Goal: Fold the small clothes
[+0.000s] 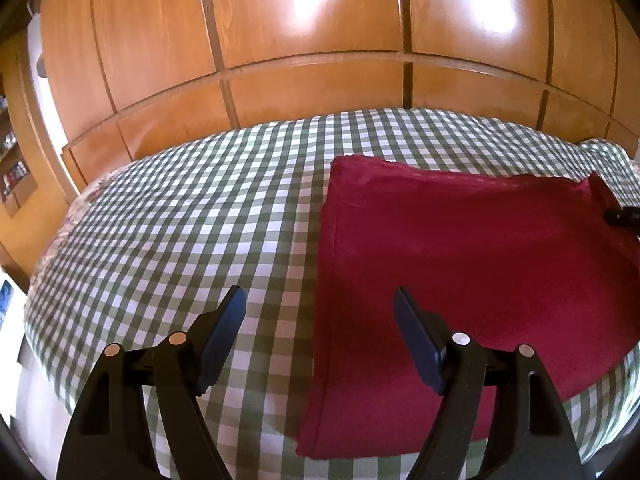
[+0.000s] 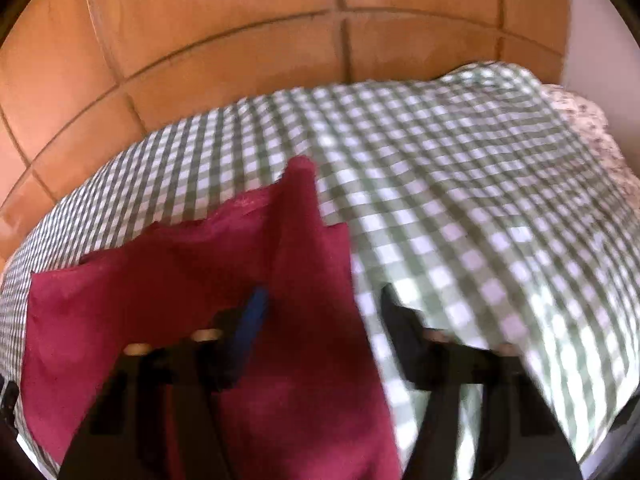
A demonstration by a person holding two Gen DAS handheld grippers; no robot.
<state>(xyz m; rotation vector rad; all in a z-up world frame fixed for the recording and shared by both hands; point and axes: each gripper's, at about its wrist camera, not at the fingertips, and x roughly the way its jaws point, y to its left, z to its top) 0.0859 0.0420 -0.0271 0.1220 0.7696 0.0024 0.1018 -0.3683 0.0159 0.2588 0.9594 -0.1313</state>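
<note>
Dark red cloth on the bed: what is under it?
The green-and-white checked bedcover shows all around the dark red cloth, so the cloth lies on it. Whatever else lies beneath is covered.

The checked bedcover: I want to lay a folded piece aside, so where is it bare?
The checked bedcover lies bare left of the red garment, back to the wooden wardrobe, and right of the garment too. The garment fills the middle.

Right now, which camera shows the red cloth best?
The left wrist view: the red cloth lies sharp, nearly whole, on the checked cover. The right wrist view is blurred and shows only part, with a fold standing up.
</note>
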